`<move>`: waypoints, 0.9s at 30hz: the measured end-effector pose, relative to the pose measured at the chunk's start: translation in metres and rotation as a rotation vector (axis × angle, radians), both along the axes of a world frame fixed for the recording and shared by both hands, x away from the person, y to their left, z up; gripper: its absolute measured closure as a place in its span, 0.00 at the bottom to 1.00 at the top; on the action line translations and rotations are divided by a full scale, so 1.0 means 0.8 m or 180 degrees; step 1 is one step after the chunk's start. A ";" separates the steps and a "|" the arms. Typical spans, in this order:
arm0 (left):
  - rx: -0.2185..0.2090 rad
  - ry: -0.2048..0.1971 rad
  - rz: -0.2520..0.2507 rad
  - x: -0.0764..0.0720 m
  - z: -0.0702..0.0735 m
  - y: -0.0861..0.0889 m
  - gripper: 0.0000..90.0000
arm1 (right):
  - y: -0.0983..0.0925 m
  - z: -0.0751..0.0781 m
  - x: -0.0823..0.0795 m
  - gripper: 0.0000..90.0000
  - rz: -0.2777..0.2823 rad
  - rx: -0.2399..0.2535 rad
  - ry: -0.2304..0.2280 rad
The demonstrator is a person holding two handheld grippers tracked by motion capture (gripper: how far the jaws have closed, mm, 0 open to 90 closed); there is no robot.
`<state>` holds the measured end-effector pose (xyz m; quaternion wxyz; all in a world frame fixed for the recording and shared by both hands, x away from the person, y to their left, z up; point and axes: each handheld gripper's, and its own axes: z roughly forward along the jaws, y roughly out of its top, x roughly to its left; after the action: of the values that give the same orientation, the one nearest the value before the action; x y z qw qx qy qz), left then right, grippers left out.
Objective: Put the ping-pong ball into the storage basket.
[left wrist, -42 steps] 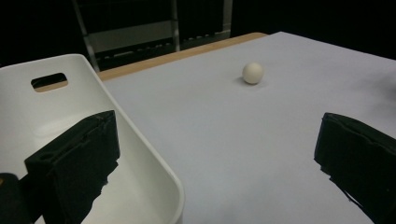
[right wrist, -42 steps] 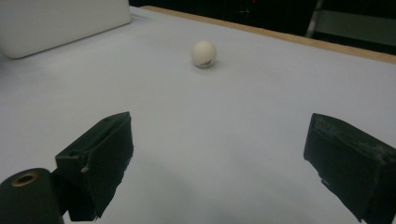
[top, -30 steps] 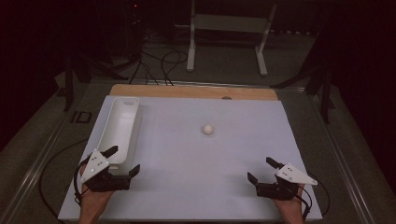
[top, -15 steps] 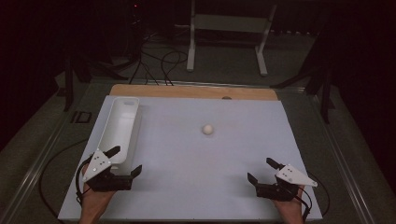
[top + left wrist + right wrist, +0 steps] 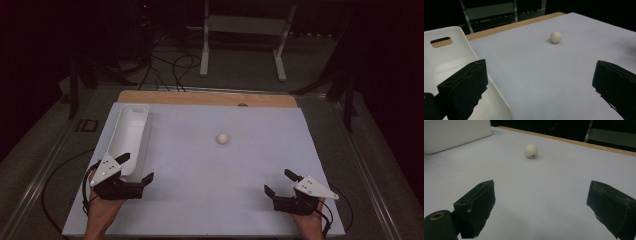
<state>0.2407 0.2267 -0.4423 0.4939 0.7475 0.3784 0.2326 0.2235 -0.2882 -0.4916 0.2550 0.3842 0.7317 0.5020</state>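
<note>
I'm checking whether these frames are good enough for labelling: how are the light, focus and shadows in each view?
High view: dim, with a black surround; the white sheet is evenly lit, and the ball is small and soft-edged. Left gripper view: the ball is fairly sharp with a faint shadow at its base, and the tray is bright. Right gripper view: the near jaws are blurred, and the ball's small mark is unreadable.

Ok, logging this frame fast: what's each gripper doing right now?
Left gripper: open, holding nothing, beside the white bin.
Right gripper: open, holding nothing, short of the ball.
</note>
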 end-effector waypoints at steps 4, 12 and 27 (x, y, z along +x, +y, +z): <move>0.0031 0.0021 0.0010 0.003 0.005 -0.002 0.01 | 0.001 0.000 0.000 0.09 0.0004 0.0002 0.0005; 0.0123 0.0066 -0.0016 0.010 0.014 -0.011 0.01 | 0.001 0.000 0.000 0.09 -0.0005 0.0005 0.0003; 0.0259 0.0127 -0.0104 0.025 0.028 -0.029 0.01 | 0.000 0.001 0.000 0.09 -0.0021 0.0000 0.0004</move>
<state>0.2609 0.2033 -0.4197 0.4592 0.7776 0.3661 0.2247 0.2238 -0.2882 -0.4910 0.2561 0.3869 0.7305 0.5010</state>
